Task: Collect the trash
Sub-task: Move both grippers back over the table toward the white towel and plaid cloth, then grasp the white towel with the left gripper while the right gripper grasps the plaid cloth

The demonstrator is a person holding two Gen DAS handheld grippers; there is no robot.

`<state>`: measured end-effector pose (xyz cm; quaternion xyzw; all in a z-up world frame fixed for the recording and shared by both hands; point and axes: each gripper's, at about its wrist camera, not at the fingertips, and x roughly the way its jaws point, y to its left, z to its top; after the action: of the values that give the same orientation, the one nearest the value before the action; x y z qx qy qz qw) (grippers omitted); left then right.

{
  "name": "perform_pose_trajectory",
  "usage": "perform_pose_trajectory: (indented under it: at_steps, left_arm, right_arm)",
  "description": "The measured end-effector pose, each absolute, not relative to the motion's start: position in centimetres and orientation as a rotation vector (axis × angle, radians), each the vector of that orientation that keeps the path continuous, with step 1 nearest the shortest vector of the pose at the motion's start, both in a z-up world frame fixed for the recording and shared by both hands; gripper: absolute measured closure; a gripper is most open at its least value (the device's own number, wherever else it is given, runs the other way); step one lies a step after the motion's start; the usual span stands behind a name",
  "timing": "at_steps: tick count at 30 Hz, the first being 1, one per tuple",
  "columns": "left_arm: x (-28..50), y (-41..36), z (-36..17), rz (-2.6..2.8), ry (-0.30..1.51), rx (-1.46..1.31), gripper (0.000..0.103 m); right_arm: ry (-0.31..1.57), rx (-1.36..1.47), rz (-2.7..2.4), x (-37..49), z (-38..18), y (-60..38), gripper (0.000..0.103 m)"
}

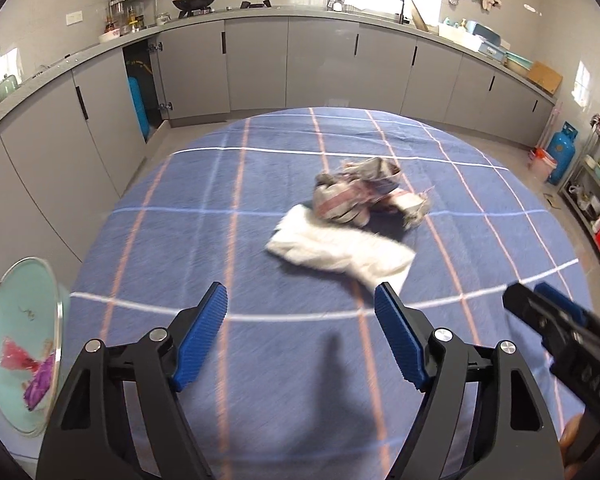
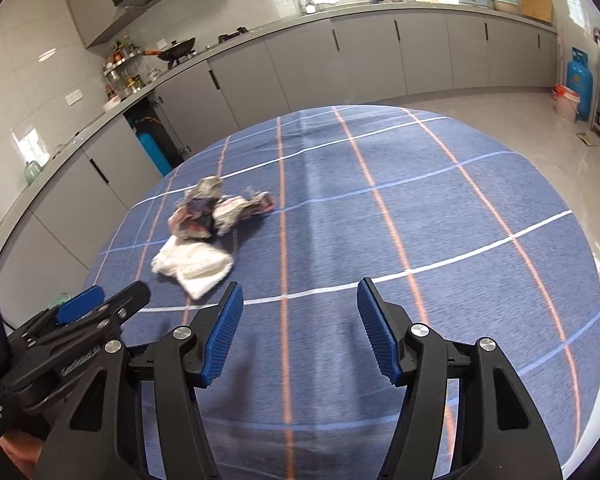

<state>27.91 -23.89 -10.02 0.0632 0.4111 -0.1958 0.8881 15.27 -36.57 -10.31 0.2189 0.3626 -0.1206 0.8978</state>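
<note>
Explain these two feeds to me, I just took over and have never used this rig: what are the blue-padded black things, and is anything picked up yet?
They are two handheld grippers, each with a camera looking along its jaws. One view is from the left gripper, the other from the right gripper. Both stand open and hold nothing. On the blue checked tablecloth lie a white tissue and crumpled printed paper, touching each other, ahead of both grippers. A pale green bin holding wrappers sits at the table's left edge.
</note>
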Motion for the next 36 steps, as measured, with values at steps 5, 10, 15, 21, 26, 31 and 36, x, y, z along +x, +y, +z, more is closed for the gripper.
perform_pose_trajectory:
  at_steps: [5, 10, 15, 21, 26, 31, 36]
  left_arm:
    - [29.3, -26.9, -10.4, -0.386, 0.864, 0.118, 0.029]
    - [30.4, -29.2, -11.3, -0.361, 0.880, 0.137, 0.029]
    - [31.1, -29.7, -12.6, -0.371, 0.928, 0.142, 0.049]
    - [30.4, -27.2, -12.0, -0.433, 0.926, 0.140, 0.075]
    - [29.0, -23.3, -11.0, -0.429, 0.883, 0.163, 0.076]
    - [28.4, -19.8, -10.6, -0.440, 0.877, 0.143, 0.076]
    - [28.3, -17.6, -10.8, -0.450, 0.866, 0.121, 0.076]
  right_arm:
    - [0.748, 0.470, -0.261, 15.2, -10.5, -37.9, 0.043]
    - [0.748, 0.494, -0.271, 14.9, -10.8, -39.1, 0.043]
    - [0.746, 0.503, -0.264, 14.8, -10.8, -39.5, 0.043]
    - [0.730, 0.497, -0.249, 16.0, -10.0, -39.2, 0.043]
    - [0.723, 0.478, -0.188, 18.6, -9.4, -38.0, 0.043]
    - [0.756, 0.469, -0.092, 22.6, -9.5, -35.6, 0.043]
    - [0.813, 0.458, -0.035, 26.6, -10.8, -33.1, 0.040]
